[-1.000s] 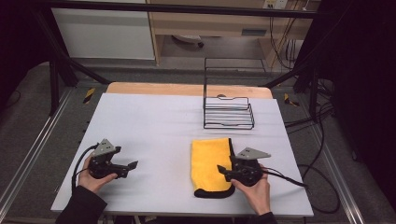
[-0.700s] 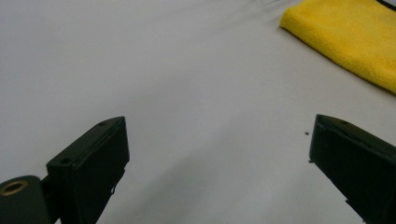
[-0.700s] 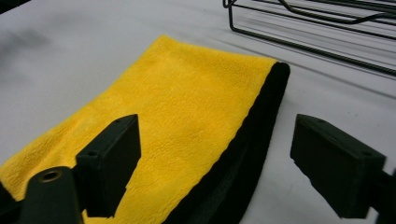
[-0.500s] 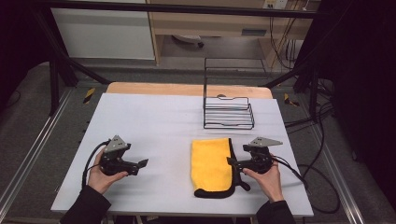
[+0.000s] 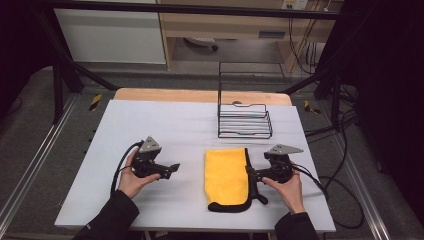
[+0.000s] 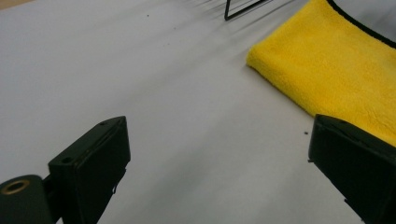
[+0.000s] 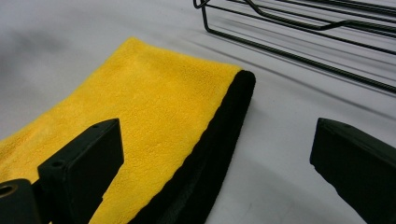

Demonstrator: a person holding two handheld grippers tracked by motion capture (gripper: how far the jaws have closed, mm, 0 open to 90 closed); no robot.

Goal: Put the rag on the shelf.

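A folded yellow cloth (image 5: 226,175) with a black border lies flat on the white table (image 5: 165,120), near the front. My right gripper (image 5: 253,175) sits just right of it, jaws pointing left at the black border. In the right gripper view the cloth (image 7: 154,112) and its black border (image 7: 224,130) lie below the gripper (image 7: 217,163). Its jaws have just been opening; they stand wide, pressing on nothing. My left gripper (image 5: 173,169) hovers left of the cloth, pointing right. In the left gripper view the gripper (image 6: 219,172) is open with only bare table between its jaws, the cloth (image 6: 336,60) ahead at upper right.
A black wire basket (image 5: 244,120) stands behind the cloth toward the far right of the table; its wires (image 7: 303,28) show in the right gripper view. A wooden strip (image 5: 200,95) runs along the far edge. Cables (image 5: 330,190) trail off the right side.
The right gripper let go of the cloth's right edge and drew back to the right, its jaws spreading. The left gripper moved right, toward the cloth. The cloth stays flat.
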